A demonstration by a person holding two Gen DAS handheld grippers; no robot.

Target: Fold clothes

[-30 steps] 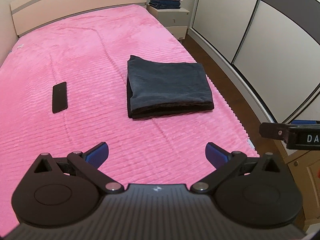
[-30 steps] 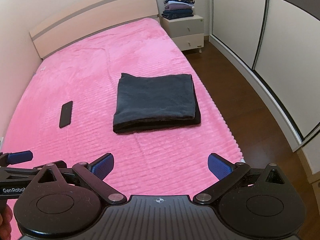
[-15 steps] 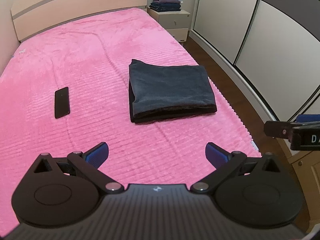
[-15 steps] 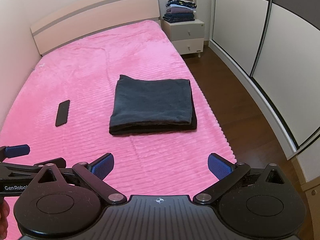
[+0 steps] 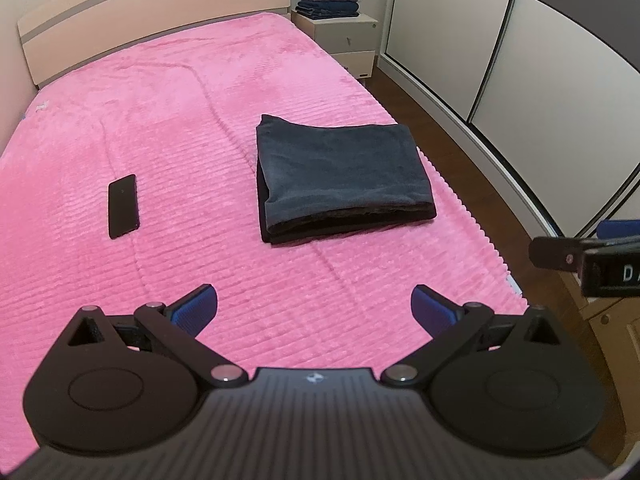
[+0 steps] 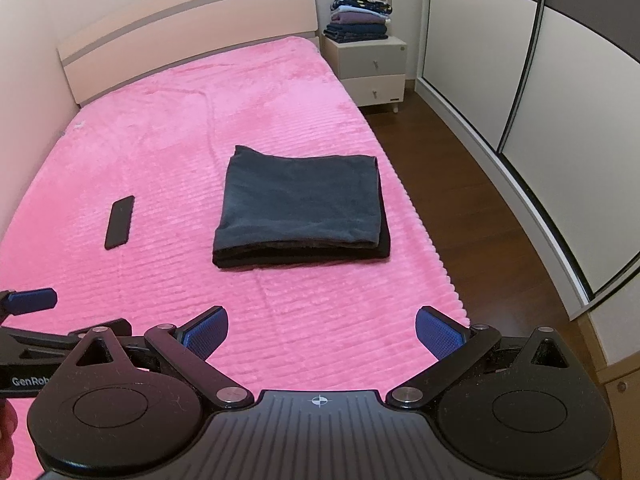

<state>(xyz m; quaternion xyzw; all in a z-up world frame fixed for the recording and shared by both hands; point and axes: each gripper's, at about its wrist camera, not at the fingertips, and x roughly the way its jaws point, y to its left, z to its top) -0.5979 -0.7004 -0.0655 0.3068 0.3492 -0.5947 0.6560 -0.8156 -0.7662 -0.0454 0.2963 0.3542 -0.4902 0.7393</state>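
Observation:
A dark grey garment point(image 5: 344, 178) point(image 6: 302, 206) lies folded into a neat rectangle on the pink bedspread point(image 5: 180, 120) point(image 6: 168, 152), near the bed's right edge. My left gripper point(image 5: 314, 306) hangs open above the bed's near end, well short of the garment, nothing between its blue pads. My right gripper point(image 6: 322, 330) is open too, held back over the same near end. In the left wrist view the right gripper's side shows at the right edge point(image 5: 584, 256). The left gripper's finger shows at the left of the right wrist view point(image 6: 30, 302).
A black phone point(image 5: 123, 205) point(image 6: 119, 222) lies flat on the bedspread left of the garment. A white nightstand point(image 6: 370, 68) beside the headboard carries a stack of folded clothes point(image 6: 360, 16). Wooden floor and sliding wardrobe doors point(image 6: 520, 80) run along the right.
Both grippers have drawn back and risen a little from the bed; the folded garment looks smaller and farther. Garment and phone have not moved.

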